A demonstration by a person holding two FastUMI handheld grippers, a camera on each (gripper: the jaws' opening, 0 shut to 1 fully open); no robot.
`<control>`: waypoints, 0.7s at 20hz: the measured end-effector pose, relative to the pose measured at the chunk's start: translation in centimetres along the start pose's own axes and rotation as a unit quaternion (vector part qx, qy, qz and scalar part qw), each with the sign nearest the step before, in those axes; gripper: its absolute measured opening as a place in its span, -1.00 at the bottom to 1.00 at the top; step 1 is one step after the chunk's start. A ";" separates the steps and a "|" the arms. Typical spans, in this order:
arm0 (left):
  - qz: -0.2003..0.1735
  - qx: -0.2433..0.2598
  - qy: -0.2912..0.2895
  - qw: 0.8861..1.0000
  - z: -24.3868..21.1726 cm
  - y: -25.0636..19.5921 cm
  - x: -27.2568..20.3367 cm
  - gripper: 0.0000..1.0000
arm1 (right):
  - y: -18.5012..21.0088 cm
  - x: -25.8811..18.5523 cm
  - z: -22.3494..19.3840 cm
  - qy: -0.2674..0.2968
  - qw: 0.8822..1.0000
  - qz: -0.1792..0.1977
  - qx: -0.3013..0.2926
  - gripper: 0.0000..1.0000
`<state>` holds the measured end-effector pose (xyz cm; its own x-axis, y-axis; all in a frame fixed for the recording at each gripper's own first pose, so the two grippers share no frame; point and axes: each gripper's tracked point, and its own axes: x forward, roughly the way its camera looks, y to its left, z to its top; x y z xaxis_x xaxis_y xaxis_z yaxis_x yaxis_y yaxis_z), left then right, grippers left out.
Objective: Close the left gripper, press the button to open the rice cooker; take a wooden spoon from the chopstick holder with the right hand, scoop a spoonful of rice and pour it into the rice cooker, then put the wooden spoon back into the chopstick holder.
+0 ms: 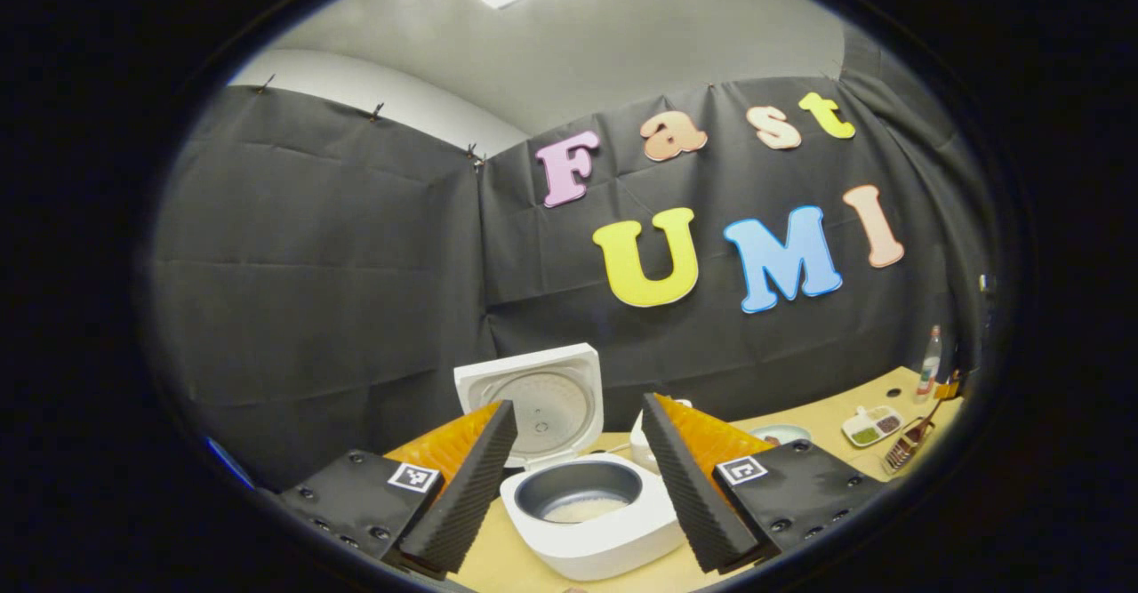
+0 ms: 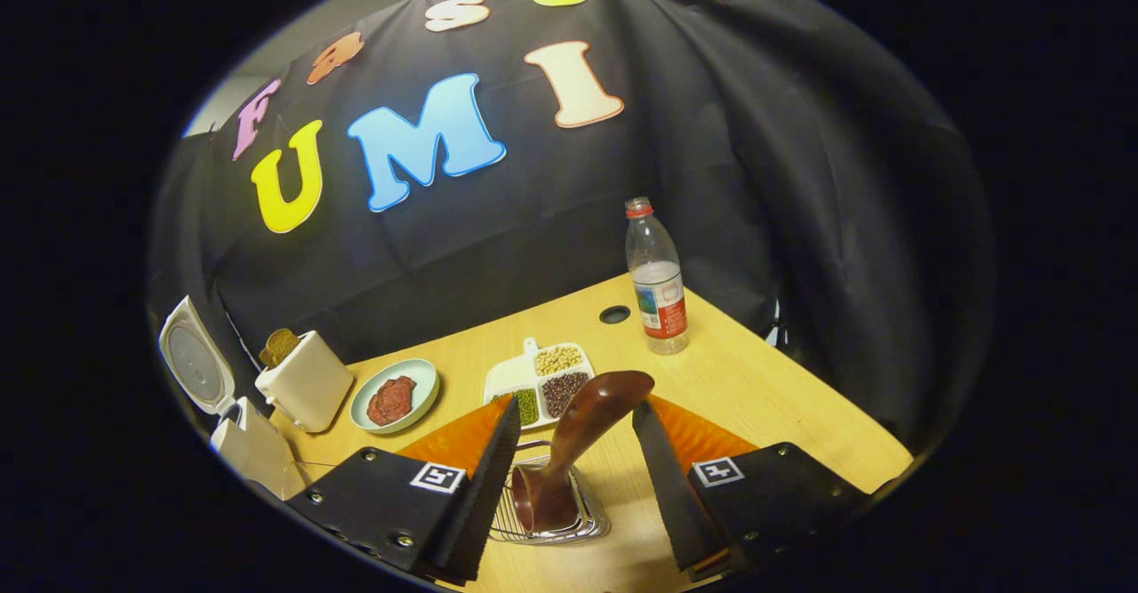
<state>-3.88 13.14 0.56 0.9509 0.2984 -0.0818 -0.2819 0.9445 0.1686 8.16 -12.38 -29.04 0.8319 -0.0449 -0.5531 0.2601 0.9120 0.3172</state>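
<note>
The left tool (image 1: pixel 578 486) is hanging open over the white rice cooker (image 1: pixel 591 522), its lid standing raised, rice lying pale in the pot, its front edge partly hidden. The right tool (image 2: pixel 569 477) is gaping around the dark wooden spoon (image 2: pixel 578 437) standing in the wire chopstick holder (image 2: pixel 542 522) on the pale wooden bench (image 2: pixel 756 397); contact is unclear.

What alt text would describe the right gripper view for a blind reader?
The open right gripper hovers around a wooden spoon standing in a wire chopstick holder on a wooden table.
</note>
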 end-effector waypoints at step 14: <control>-0.009 0.003 0.005 1.000 -0.3 -0.5 -0.7 1.00 | 1.6 0.2 -0.4 0.031 0.996 0.036 0.075 -0.65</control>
<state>-4.41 12.56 0.20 0.9542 0.2836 -0.0955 -0.2647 0.9488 0.1724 8.56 -10.73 -29.00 0.8202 0.0488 -0.5700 0.2751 0.8400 0.4678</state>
